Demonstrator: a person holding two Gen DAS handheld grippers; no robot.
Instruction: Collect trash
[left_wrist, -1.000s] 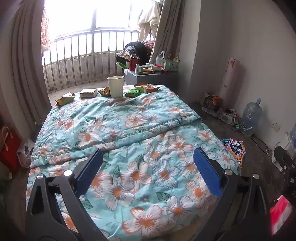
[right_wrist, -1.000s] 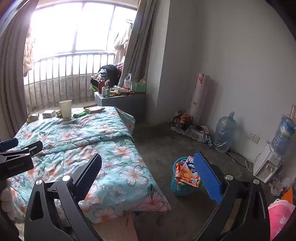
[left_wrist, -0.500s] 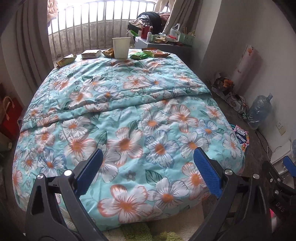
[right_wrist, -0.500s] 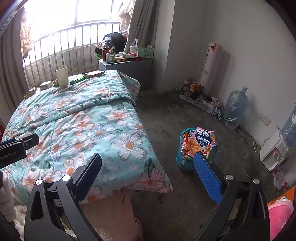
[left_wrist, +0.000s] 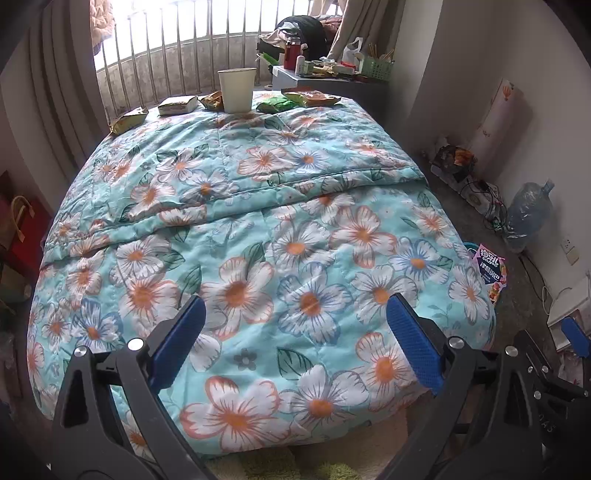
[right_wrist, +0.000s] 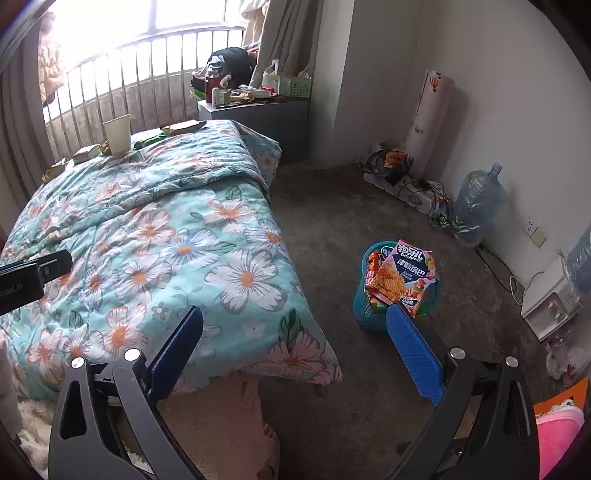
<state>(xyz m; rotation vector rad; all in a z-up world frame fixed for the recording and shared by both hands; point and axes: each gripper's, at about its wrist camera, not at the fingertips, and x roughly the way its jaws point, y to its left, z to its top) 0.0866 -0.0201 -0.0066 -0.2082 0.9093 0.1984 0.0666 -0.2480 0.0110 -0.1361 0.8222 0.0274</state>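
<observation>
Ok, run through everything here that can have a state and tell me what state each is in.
Left claw: open, empty, over the quilt.
Right claw: open, empty.
Paper cup: upright on the bed's far end.
Snack wrappers: lying flat beside the cup.
Blue basket: upright on the floor, packets sticking out.
Water jug: upright by the wall.

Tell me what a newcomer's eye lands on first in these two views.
The floral quilt covering the bed fills most of the left wrist view. At its far edge, by the window railing, a paper cup stands upright among snack wrappers. On the floor beside the bed, a blue basket overflows with snack bags.
</observation>
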